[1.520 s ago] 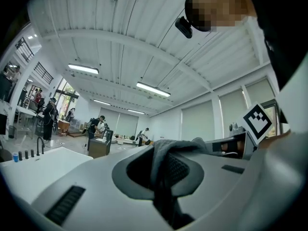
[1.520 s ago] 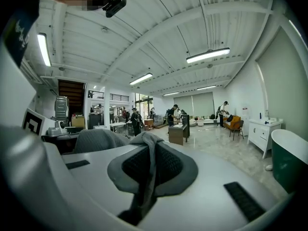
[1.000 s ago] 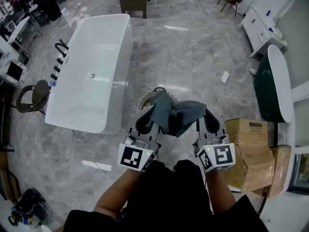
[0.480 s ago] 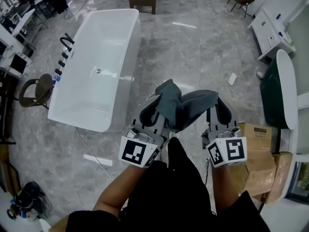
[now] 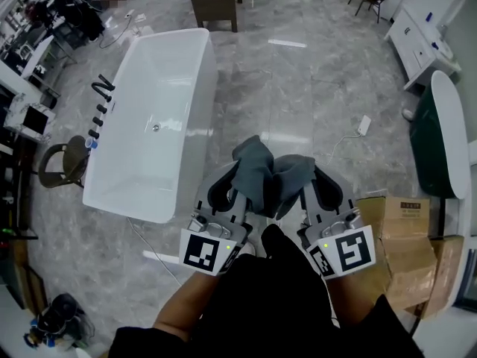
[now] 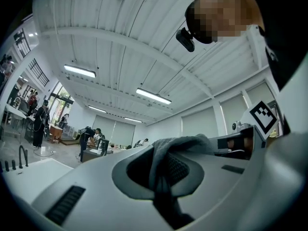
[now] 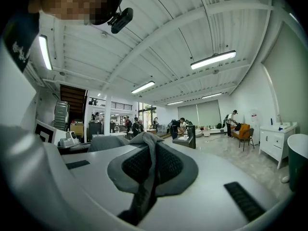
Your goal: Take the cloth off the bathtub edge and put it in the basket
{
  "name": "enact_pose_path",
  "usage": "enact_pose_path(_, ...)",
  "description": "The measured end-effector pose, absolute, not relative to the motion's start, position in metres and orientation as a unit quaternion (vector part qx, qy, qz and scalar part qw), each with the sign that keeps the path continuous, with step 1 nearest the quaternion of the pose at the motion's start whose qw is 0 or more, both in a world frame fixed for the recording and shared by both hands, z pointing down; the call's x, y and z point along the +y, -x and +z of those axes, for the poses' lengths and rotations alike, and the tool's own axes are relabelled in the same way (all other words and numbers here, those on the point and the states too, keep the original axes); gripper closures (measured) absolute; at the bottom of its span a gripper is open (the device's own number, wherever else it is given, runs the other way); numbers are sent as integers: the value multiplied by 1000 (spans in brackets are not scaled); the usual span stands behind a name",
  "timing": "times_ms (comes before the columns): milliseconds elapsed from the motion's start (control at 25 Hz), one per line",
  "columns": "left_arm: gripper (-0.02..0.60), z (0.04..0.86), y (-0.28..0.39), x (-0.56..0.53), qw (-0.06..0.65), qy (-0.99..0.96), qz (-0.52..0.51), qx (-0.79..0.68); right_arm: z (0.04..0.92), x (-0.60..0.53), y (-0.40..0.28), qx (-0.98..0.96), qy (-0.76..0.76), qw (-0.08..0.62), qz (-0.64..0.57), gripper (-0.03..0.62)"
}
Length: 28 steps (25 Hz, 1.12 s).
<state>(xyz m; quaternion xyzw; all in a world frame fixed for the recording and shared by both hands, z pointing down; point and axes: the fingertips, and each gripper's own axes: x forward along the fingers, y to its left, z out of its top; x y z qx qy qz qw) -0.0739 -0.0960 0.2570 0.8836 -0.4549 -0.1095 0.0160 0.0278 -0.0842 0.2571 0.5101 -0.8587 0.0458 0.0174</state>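
Left gripper: jaws closed down on a fold of the grey cloth. The left gripper view shows the fabric pinched between the pads and running down through the narrow gap.

Right gripper: jaws drawn almost fully together, likewise clamped on a fold of the same cloth.

Both grippers are held side by side and roughly level in front of the person's dark-clad body, with each marker cube nearest the body. The cloth spans from one gripper to the other. It is bunched in a hump between and just ahead of the jaw tips, off the bathtub edge and raised clear of the floor.

Just to the right of the right gripper, cardboard boxes sit on the floor. Ahead of the right gripper and apart from it, a white power strip lies on the grey marbled floor with its cable trailing.

Ahead and to the left of the left gripper, well apart from it, stands the white bathtub. Dark tap fittings are on the side of the bathtub farther from the grippers, and a chair stands beyond them.

Far to the right of the right gripper is a dark green tub with a white rim.

The right gripper view shows several people standing at the far end of the room.
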Motion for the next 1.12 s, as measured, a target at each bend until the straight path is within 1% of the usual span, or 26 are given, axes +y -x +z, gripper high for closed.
enact_pose_path(320,543,257,65,-136,14,-873,-111,-475,252,-121,-34,-874,-483,12,50,559)
enact_pose_path(640,543,271,59,-159,12,-865,-101,-491,272,-149,-31,-886,-458,25,65,559)
enact_pose_path(800,543,286,55,-171,30,-860,-75,-504,282,-165,-35,-888,-452,34,73,559)
enact_pose_path(920,543,295,51,-179,29,-857,-56,-511,292,-175,-39,-889,-450,39,80,559)
enact_pose_path(1120,543,304,47,-187,34,-851,-55,-521,291,-188,-41,-895,-437,31,85,559)
